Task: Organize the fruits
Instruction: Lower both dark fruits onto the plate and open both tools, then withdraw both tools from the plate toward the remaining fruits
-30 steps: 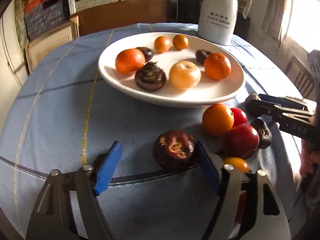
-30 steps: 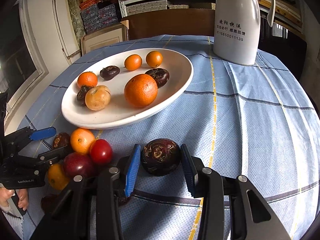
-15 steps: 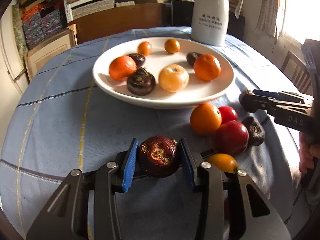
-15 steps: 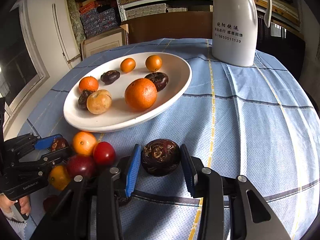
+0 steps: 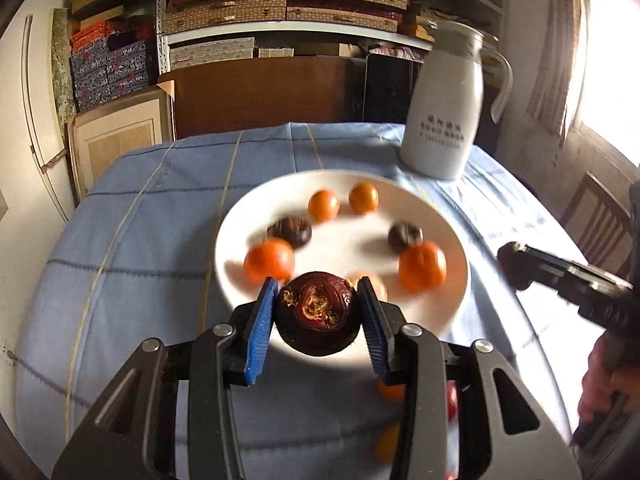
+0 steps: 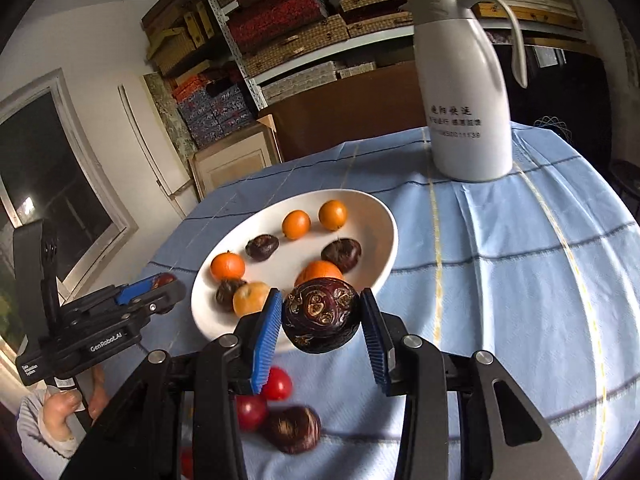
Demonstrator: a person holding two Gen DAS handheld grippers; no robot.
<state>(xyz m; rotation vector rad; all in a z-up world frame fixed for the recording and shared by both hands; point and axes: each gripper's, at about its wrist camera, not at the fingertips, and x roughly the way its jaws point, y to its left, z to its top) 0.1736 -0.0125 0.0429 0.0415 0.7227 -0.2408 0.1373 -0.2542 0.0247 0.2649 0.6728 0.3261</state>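
1. Left wrist view: we see the left gripper [image 5: 318,322] closed down on a dark purple fruit [image 5: 317,313], both blue pads pressed against its sides. The fruit hangs clear of the blue checked tablecloth [image 5: 152,216], in front of the near rim of the white plate [image 5: 456,280].
2. Same view, blurred: the plate carries oranges and dark fruits; a white jug [image 5: 442,112] stands beyond it at right. The right gripper [image 5: 516,270] enters from the right edge with something dark at its tip.
3. Right wrist view: we see the right gripper [image 6: 322,326] clamped on a second dark purple fruit [image 6: 321,319], pads tight on both sides, lifted off the cloth before the plate [image 6: 384,248] rim.
4. Same view: red fruits [image 6: 276,384] and a dark fruit on the cloth [image 6: 294,428] lie below the fingers. The left gripper [image 6: 162,282] shows at left, a dark fruit between its pads, held by a hand [image 6: 64,412].
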